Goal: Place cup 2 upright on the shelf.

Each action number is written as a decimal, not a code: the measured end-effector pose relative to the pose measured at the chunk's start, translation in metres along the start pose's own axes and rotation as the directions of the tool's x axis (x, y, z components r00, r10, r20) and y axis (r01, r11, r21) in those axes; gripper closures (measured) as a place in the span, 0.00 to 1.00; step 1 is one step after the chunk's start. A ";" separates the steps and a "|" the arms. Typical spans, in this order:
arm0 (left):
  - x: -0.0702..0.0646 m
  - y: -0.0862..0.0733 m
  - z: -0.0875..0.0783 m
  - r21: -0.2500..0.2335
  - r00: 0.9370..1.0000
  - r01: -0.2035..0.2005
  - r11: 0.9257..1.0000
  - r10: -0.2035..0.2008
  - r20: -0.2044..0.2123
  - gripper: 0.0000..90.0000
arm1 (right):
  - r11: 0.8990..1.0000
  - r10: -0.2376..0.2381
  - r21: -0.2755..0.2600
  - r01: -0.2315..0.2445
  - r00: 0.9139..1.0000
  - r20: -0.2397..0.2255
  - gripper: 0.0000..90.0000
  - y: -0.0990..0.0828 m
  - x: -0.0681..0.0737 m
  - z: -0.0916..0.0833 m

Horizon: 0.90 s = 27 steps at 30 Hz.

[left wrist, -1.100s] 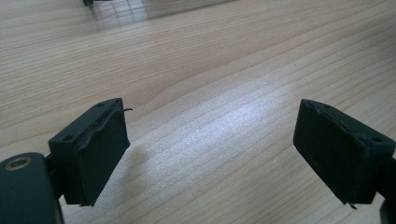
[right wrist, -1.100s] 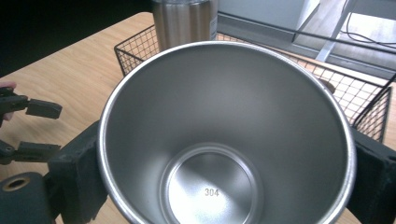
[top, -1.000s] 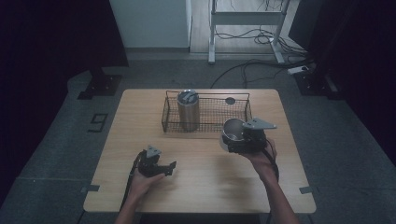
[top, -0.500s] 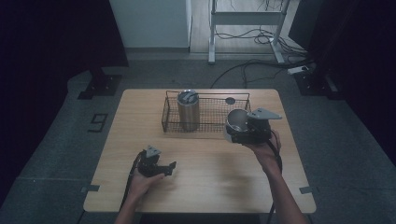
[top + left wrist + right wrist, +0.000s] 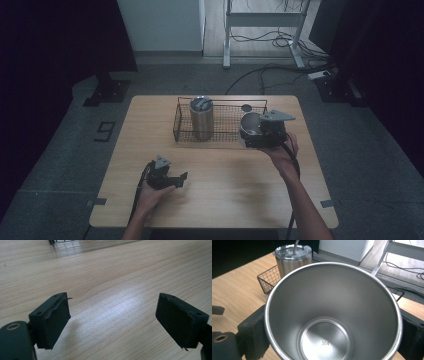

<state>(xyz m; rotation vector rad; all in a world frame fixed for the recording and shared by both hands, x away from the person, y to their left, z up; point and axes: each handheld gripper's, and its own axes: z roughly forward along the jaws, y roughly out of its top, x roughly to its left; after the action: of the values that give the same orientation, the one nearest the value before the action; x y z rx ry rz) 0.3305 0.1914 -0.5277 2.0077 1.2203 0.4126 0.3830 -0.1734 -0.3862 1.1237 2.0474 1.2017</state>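
**Steel cup lifted toward the wire basket**

Landmark: the wire basket [image 5: 220,120] at the far middle of the wooden table [image 5: 215,195].

- Right gripper [image 5: 252,134]: jaws clamped on the outside of an open stainless steel cup [image 5: 250,125]. The right gripper view looks straight down into the bare cup [image 5: 332,315], with a black pad against each flank. No lid on it.
- Cup's place: held off the tabletop at the basket's right end, over or just in front of its near rim; which of the two I cannot tell.
- Change: a second ago the cup and gripper sat lower and nearer the person, in front of the basket's right corner. Now they are higher and closer to the basket. The grip looks the same throughout.
- Already in the basket, at its left end: a lidded steel tumbler [image 5: 201,117], upright, with a straw or handle rising from the lid [image 5: 295,246].
- A small dark round disc [image 5: 246,107] lies just behind the basket's far rim; too small to identify.
- Left gripper [image 5: 172,180]: resting well in front of the basket on the person's side. Jaws apart with bare wood between them [image 5: 112,315], grasping nothing; they have just been narrowing a little.

Reading: the carry is under way. The cup seems bound for the free right half of the basket; it must clear the rim before lowering.
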 end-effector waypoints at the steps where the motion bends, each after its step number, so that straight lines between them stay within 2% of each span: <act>1: 0.000 0.000 0.000 0.001 1.000 0.000 1.000 0.000 0.000 0.14 | 1.000 0.004 -0.008 -0.004 1.000 -0.007 0.07 0.000 -0.002 0.000; 3: 0.000 0.000 0.000 0.003 1.000 0.000 1.000 0.000 0.002 0.14 | 1.000 0.009 -0.012 -0.009 1.000 -0.018 0.07 0.001 -0.004 0.000; 10: -0.001 -0.001 0.001 0.013 1.000 -0.003 1.000 0.003 0.003 0.14 | 0.999 0.026 -0.024 -0.027 1.000 -0.011 0.07 0.005 -0.014 -0.003; 27: 0.000 -0.002 0.003 0.022 1.000 -0.003 1.000 0.003 0.005 0.15 | 0.999 0.036 -0.001 -0.036 0.999 0.038 0.07 0.015 -0.035 0.008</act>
<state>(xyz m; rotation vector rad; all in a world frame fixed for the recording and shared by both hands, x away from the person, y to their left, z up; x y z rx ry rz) 0.3309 0.1911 -0.5309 2.0284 1.2242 0.3960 0.4132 -0.1955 -0.3766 1.1786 2.0073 1.1888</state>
